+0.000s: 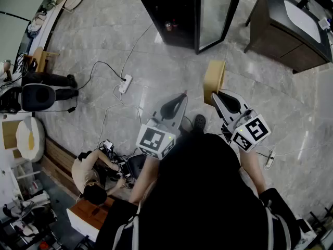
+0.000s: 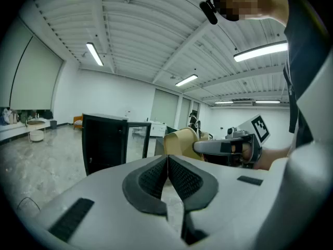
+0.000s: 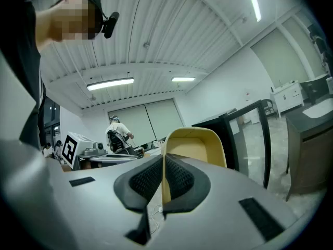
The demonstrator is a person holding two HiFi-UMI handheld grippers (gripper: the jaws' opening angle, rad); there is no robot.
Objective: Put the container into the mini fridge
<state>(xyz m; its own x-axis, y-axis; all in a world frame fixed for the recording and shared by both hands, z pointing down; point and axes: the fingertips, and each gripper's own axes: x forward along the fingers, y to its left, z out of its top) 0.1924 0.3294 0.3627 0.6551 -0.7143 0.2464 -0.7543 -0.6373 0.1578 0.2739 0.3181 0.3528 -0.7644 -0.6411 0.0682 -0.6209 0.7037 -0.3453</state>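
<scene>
A tan, open-topped container (image 1: pixel 214 80) hangs over the floor, pinched by its rim in my right gripper (image 1: pixel 219 100). The right gripper view shows that container (image 3: pixel 200 146) standing up past the shut jaws, its wall clamped between the pads. My left gripper (image 1: pixel 177 106) is beside it, shut and empty; its pads (image 2: pixel 179 180) meet with nothing between them. The black mini fridge (image 1: pixel 179 12) stands ahead with its glass door (image 1: pixel 218 14) swung open. From the left gripper view I see the fridge (image 2: pixel 104 142), the container (image 2: pixel 179 141) and the right gripper (image 2: pixel 229 147) off to the right.
A dark cabinet with a white basin (image 1: pixel 291 27) stands right of the fridge. A power strip (image 1: pixel 125 83) and cables lie on the marble floor at left. A person (image 1: pixel 96 176) crouches at lower left beside benches and gear.
</scene>
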